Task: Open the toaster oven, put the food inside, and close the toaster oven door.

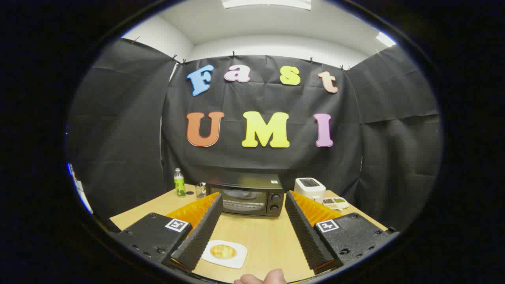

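Gripper view: the gripper [252, 205] has its fingers spread wide apart, holding nothing, aimed across a wooden table [268, 240]. Straight ahead at twelve o'clock, beyond the fingertips, sits the black toaster oven [246, 195], its glass door shut and two knobs on its right side. Down at six o'clock, between the fingers and touching neither, lies a white plate [225, 254] with a round yellowish piece of food [223, 251] on it. At about ten o'clock from the oven stand a green-labelled bottle [179, 182] and a small glass [201, 190]; at two o'clock are a white pop-up toaster [310, 188] and a small compartmented tray [335, 202].

Risk, as I judge it: the door is still closed, so grabbing the food first would leave no way to open it. Reaching forward low, the left finger could clip the plate's rim and shove it.
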The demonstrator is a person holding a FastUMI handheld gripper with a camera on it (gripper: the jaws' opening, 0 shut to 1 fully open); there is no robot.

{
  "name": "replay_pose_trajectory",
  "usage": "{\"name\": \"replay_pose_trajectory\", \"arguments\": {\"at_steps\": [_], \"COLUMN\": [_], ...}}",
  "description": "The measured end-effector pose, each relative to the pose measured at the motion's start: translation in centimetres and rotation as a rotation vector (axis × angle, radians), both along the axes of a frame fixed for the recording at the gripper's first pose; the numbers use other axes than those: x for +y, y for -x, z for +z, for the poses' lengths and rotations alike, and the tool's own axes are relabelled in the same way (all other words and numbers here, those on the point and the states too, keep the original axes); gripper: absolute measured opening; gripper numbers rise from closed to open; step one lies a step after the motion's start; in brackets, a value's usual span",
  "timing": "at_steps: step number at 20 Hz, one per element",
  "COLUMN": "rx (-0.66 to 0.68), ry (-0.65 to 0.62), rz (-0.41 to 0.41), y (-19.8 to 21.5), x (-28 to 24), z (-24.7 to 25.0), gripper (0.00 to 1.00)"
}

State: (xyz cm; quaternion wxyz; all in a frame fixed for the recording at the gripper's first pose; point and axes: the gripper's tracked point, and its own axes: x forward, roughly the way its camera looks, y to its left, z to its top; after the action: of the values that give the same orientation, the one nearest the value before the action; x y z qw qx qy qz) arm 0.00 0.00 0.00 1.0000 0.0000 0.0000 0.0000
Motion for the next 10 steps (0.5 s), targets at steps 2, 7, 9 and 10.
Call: {"name": "replay_pose_trajectory", "arguments": {"at_steps": [2, 7, 9, 10], "rx": [-0.004, 0.000, 0.000, -0.004], "ry": [-0.006, -0.001, 0.004, 0.005], "rz": [0.001, 0.000, -0.004, -0.007], "y": [-0.03, 0.17, 0.22, 0.29], "x": [0.02, 0.27, 0.32, 0.33], "z": [0.04, -0.08, 0.01, 0.13], "gripper": [1.00, 1.00, 1.00, 1.00]}}
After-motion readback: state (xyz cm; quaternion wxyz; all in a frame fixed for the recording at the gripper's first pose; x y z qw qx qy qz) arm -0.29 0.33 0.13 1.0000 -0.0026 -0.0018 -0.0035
